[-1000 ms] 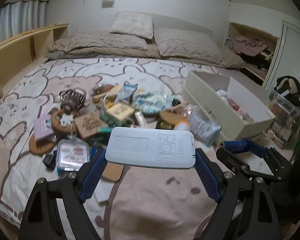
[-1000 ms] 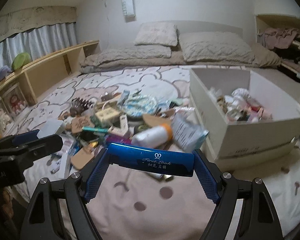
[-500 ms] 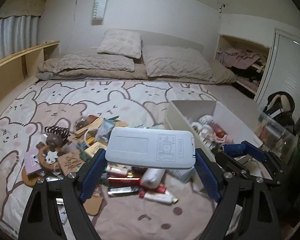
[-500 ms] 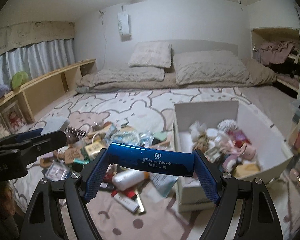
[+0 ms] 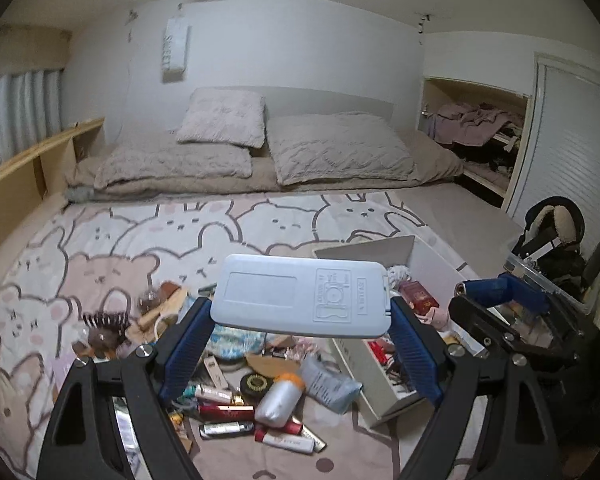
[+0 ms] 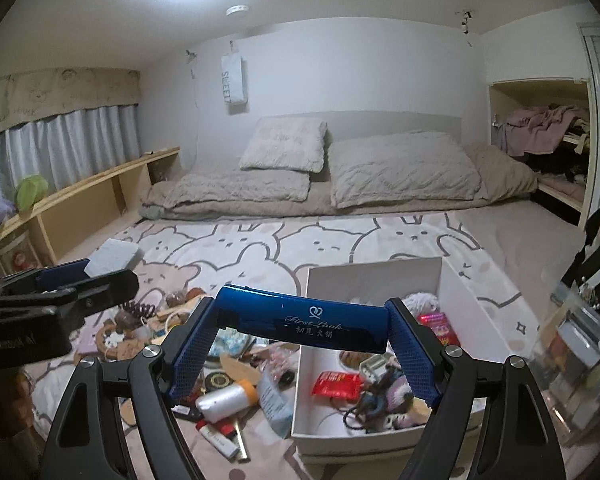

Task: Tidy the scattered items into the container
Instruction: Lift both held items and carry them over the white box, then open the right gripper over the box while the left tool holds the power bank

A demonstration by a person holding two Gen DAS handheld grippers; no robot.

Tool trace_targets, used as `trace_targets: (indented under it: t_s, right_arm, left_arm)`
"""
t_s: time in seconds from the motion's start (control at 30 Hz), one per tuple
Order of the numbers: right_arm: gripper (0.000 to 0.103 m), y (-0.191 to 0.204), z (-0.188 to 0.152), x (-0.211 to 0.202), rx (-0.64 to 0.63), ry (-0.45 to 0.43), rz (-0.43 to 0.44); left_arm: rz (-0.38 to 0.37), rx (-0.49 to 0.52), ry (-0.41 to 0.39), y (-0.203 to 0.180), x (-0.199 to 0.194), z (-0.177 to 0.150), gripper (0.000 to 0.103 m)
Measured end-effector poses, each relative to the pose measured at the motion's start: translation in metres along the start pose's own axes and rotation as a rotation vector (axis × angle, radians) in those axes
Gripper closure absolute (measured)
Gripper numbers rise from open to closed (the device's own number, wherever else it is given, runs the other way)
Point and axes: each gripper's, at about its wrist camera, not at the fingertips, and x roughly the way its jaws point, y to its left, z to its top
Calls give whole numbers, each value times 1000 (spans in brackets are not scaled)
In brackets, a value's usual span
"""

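Nearest of all, a pale blue flat case (image 5: pixel 302 295) is clamped between the two blue fingers of the left hand-held gripper (image 5: pixel 302 320), and it is held flat and high above the bed. A shiny dark blue case (image 6: pixel 302 324) is clamped the same way in the right hand-held gripper (image 6: pixel 302 344), which is raised over the near left edge of the white box (image 6: pixel 476 304).

Just below and to the left, a big pile of small things (image 5: pixel 260 384) is spread on the bear blanket (image 5: pixel 112 248). A silver bottle with an orange cap (image 6: pixel 226 397), a few tubes, a brown hair clip (image 5: pixel 104 322) and little packets can be seen in it. None of these have been put away yet.

To the right of the pile, the white box is open. Some things are already inside, such as a red packet (image 6: pixel 336 385) and a fluffy white ball (image 6: pixel 420 302). So the job looks partly done, with a lot still left on the bed.

The two cases seem to be on their way to the box, but they have not been dropped. The left one is farther from the box than the right one.

Far back, grey pillows (image 6: pixel 404 168) are seen by the wall
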Motion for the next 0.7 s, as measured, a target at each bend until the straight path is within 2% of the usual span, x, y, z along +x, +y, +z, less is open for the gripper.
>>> trace_targets:
  t_s: [0.13, 0.5, 0.7]
  right_arm:
    - [20, -6, 14, -4, -23, -12, -30]
    - [19, -42, 38, -9, 25, 12, -103]
    - [19, -60, 42, -3, 11, 66, -161]
  left_arm:
    - [14, 47, -26, -15, -2, 18, 16]
    - [-44, 132, -45, -47, 17, 58, 16]
    - [-121, 95, -22, -62, 42, 69, 16]
